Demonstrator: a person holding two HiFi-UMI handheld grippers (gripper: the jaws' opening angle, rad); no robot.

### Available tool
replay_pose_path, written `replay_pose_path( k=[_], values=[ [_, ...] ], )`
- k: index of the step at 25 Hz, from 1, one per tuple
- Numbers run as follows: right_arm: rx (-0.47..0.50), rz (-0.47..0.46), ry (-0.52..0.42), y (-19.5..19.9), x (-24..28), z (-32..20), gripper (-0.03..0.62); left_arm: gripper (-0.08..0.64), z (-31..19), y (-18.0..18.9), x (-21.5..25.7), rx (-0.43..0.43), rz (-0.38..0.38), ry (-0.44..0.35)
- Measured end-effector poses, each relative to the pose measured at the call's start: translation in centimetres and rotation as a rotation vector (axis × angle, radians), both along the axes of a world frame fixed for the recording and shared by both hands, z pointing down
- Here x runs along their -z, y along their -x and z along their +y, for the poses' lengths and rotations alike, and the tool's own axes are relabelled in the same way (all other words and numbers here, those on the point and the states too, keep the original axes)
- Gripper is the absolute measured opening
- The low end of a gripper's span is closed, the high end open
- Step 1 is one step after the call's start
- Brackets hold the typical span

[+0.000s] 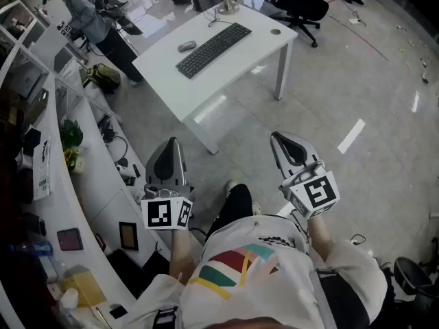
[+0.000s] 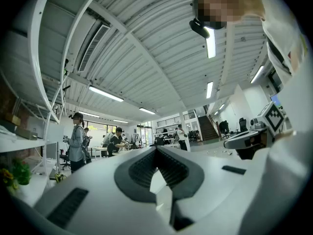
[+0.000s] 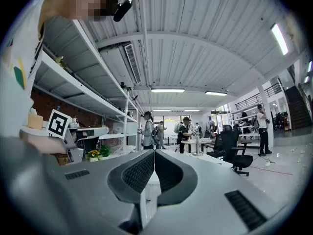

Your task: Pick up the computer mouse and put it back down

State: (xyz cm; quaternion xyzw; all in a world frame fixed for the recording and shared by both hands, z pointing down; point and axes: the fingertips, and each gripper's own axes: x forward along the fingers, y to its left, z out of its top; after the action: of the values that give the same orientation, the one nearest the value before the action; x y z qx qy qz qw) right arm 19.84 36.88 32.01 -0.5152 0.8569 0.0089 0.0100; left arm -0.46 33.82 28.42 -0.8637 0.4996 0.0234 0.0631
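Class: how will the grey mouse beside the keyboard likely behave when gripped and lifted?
The mouse looks small and rigid, so probably light and stiff. Its rounded shell may slip between jaws. It sits low on the table, so tipping seems unlikely.

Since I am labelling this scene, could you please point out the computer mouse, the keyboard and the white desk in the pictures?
computer mouse (image 1: pixel 186 46): head view, middle of its grey top.
keyboard (image 1: pixel 214 49): head view, centre of the keys.
white desk (image 1: pixel 236 67): head view, bare top beside the keyboard.
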Motion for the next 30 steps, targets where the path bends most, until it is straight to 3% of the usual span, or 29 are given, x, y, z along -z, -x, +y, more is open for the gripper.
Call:
replay_pose_path(
  k=[8,11,16,25,30],
  values=[
    [-0.021,0.049,-0.041,1.5,0.5,-7.8,0.011,0.043,-9.6,0.0,-2.5,-0.037,0.076,0.03],
    [-0.026,0.072,-0.002,1.8,-0.2,-12.0,0.011,0.044,-14.2,-0.5,-3.5,-0.065,0.09,0.06],
    [-0.026,0.073,0.007,3.9,-0.3,-22.3,0.011,0.044,-24.1,0.6,-2.9,-0.07,0.119,0.026],
    [0.041,0.089,-0.033,11.4,3.6,-41.3,0.011,0.044,-42.1,5.6,-0.3,-0.073,0.135,0.019],
    [0.003,0.11,0.041,12.7,2.6,-47.7,0.011,0.044,-48.2,7.2,-0.5,-0.057,0.135,0.024]
  ],
)
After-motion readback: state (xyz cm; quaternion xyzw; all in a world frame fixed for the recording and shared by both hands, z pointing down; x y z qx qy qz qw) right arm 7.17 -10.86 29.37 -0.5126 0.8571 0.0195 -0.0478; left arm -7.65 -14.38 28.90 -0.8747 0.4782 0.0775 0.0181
